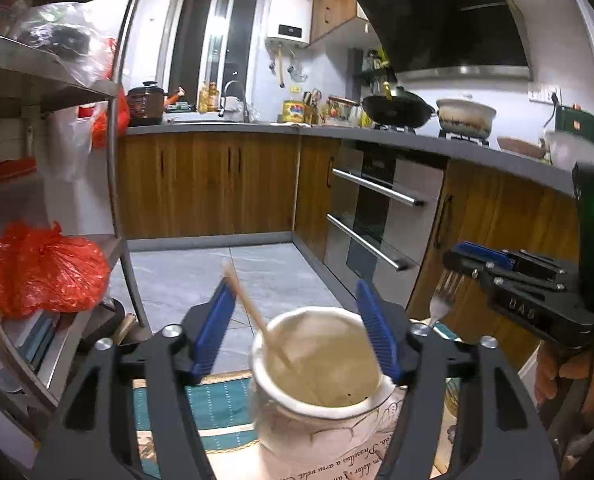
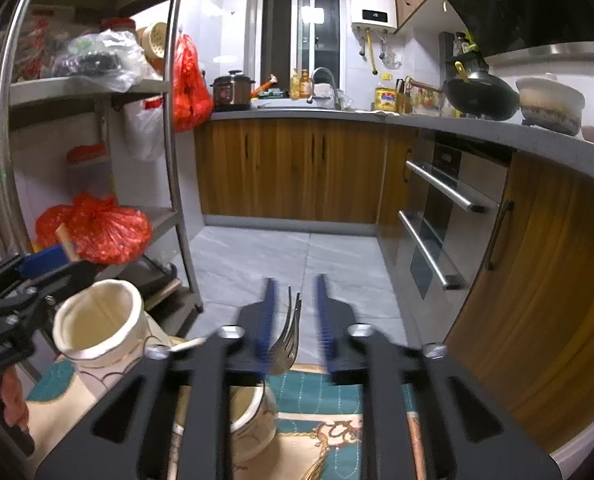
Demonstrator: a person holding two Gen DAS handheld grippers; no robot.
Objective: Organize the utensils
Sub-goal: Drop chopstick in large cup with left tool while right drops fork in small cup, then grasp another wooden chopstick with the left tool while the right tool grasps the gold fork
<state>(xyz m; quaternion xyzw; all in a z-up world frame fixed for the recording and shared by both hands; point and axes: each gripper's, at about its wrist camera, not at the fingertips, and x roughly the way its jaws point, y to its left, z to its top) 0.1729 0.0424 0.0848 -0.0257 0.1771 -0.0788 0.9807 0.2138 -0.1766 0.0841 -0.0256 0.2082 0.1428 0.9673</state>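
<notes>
In the left wrist view my left gripper point(image 1: 293, 284) stands open over a cream ceramic jar point(image 1: 317, 408). A wooden chopstick point(image 1: 253, 312) stands in that jar and leans toward the left blue pad point(image 1: 213, 332); the other pad is well clear of it. My right gripper point(image 2: 296, 280) is open around a metal fork point(image 2: 291, 332), tines up, with a gap on its right side. The fork's handle drops into a smaller jar point(image 2: 257, 416) under the gripper. Each gripper also shows in the other view: the right gripper point(image 1: 457, 264) with the fork point(image 1: 443, 296), and the left gripper point(image 2: 57, 268) over the cream jar point(image 2: 101, 320).
Both jars stand on a teal patterned cloth point(image 2: 329, 400) at the table's near edge. A metal shelf rack point(image 2: 173, 160) with red bags point(image 2: 105, 232) rises on the left. Wooden cabinets and an oven point(image 2: 441, 216) line the right, with tiled floor point(image 2: 277, 256) beyond.
</notes>
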